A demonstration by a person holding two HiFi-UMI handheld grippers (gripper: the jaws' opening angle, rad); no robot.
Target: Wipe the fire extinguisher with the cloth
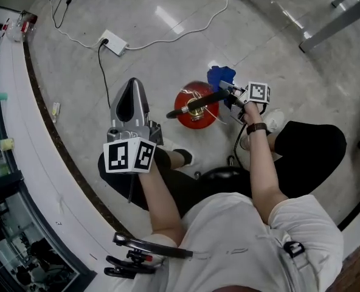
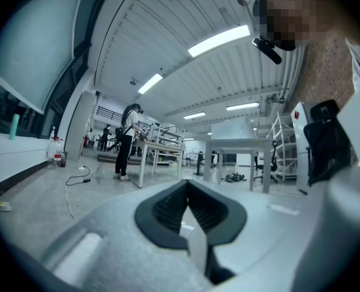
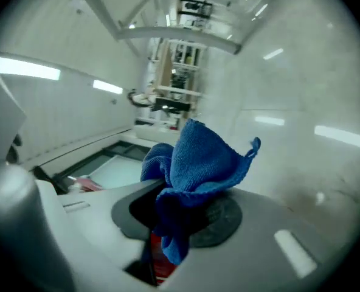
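- Our right gripper (image 1: 227,90) is clamped on the blue cloth (image 1: 221,75), and the fabric bunches out past the jaws as a wiping pad
- The red fire extinguisher (image 1: 195,111) stands on the floor (image 1: 168,41) in front of us, just beside that cloth and within easy reach
- Our left gripper (image 1: 131,90) is held aside, its jaws together on nothing; we judge it is kept clear of the wiping

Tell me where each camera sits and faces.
Head view: on the person's head, steeply down at the fire extinguisher; forearms, legs show.
Left gripper view: on the left gripper, facing tables across the hall; the person at right.
Right gripper view: on the right gripper, facing its held cloth; no body.
Shared: head and right gripper views show cloth, fire extinguisher.
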